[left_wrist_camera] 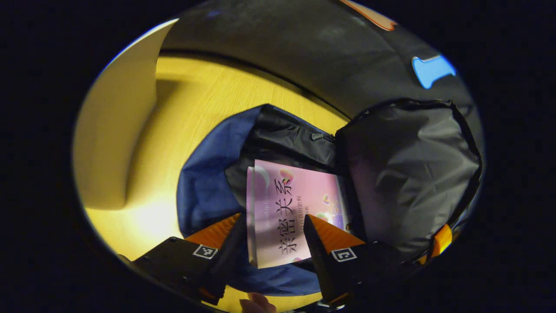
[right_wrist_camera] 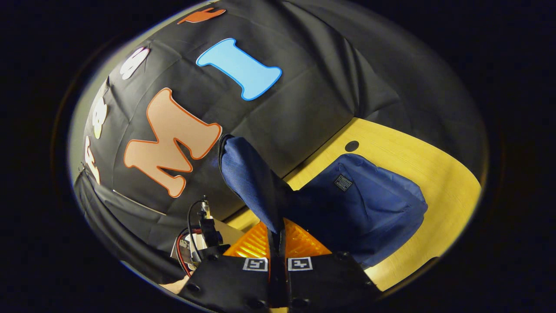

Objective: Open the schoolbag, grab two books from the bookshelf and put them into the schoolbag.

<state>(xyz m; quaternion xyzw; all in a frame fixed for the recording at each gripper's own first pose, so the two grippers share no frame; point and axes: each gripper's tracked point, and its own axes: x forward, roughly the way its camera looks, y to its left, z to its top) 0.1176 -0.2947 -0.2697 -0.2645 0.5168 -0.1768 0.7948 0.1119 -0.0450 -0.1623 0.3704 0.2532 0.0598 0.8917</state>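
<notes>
- The pink book (left_wrist_camera: 286, 208) is going into the schoolbag (left_wrist_camera: 208, 182) on the yellow table (left_wrist_camera: 204, 113), far end already past the dark lining of the open mouth.
- It's looking like a stiff, glossy paperback, probably light but slick, so I'd be pinching it near the spine edge.
- The left gripper (left_wrist_camera: 271, 243) is sitting partly open, fingers straddling the near end of the book; can't tell if they're actually pressing.
- The bag's soft and floppy, so the right gripper (right_wrist_camera: 277, 243) is clamping tight on the blue flap (right_wrist_camera: 249, 182), holding it up.
</notes>
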